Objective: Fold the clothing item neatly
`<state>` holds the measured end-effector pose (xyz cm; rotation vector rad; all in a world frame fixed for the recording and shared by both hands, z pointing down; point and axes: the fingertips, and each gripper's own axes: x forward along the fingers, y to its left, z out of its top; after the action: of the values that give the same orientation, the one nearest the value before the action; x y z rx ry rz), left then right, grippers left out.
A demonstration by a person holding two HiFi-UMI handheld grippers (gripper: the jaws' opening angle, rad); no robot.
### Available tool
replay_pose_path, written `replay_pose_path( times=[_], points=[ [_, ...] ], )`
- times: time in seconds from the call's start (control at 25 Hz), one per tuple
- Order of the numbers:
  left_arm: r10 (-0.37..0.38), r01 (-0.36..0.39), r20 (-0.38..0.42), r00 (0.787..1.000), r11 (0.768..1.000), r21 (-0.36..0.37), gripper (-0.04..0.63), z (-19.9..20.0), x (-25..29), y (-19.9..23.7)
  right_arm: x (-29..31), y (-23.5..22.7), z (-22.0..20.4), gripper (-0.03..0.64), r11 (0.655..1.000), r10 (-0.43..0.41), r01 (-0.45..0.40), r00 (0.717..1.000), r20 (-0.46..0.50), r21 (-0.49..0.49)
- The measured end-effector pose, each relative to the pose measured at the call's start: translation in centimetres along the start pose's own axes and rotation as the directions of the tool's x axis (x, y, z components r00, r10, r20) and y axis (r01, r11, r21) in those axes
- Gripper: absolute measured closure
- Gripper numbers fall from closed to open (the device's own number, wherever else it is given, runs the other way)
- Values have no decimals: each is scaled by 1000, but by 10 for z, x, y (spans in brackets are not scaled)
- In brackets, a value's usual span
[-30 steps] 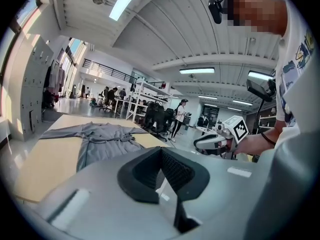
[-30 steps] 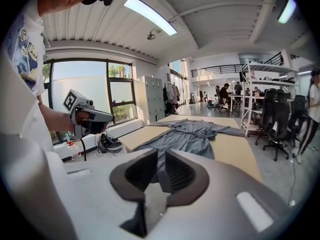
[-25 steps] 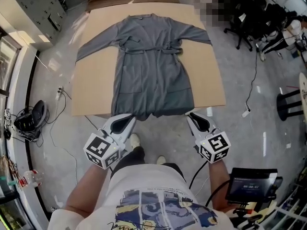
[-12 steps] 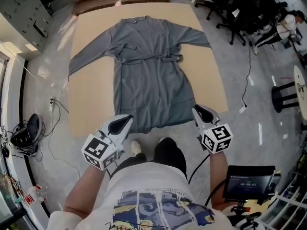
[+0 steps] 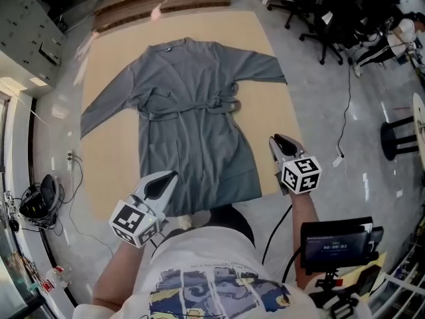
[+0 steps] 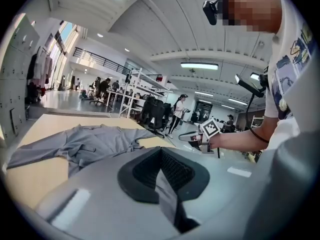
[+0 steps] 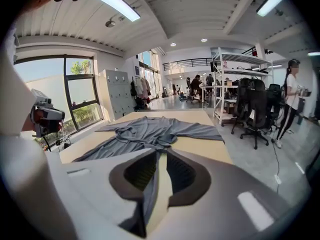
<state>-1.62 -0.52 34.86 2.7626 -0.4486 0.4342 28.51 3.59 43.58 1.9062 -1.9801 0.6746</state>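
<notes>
Black office chairs (image 5: 332,15) stood far right on the glossy grey concrete floor (image 5: 332,111); tall grey metal lockers (image 5: 26,35) stood far left.

Bright, even light comes from long ceiling lamps (image 7: 107,1) and from windows (image 7: 55,91) left of the grey robe (image 7: 150,129). Shadows around the robe are weak. The floor (image 5: 50,138) left of it glares. Both gripper views bend strongly at the edges, with black corners.

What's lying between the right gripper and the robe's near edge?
Only bare tan board, as the head view shows. The right gripper has just been opening its jaws, with nothing between them.
</notes>
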Motion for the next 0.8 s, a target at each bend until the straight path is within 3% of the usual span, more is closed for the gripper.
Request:
replay_pose_path(
  times=[0.56,0.8],
  points=[
    [49,-51,-108,993,999,-16,589,24,104,16,94,-199,4,531,991,-71,78,995,-65,112],
    [48,-52,-137,989,998,-27,589,31,132,18,130,-251,-2,525,982,-89,103,991,-97,156]
  ],
)
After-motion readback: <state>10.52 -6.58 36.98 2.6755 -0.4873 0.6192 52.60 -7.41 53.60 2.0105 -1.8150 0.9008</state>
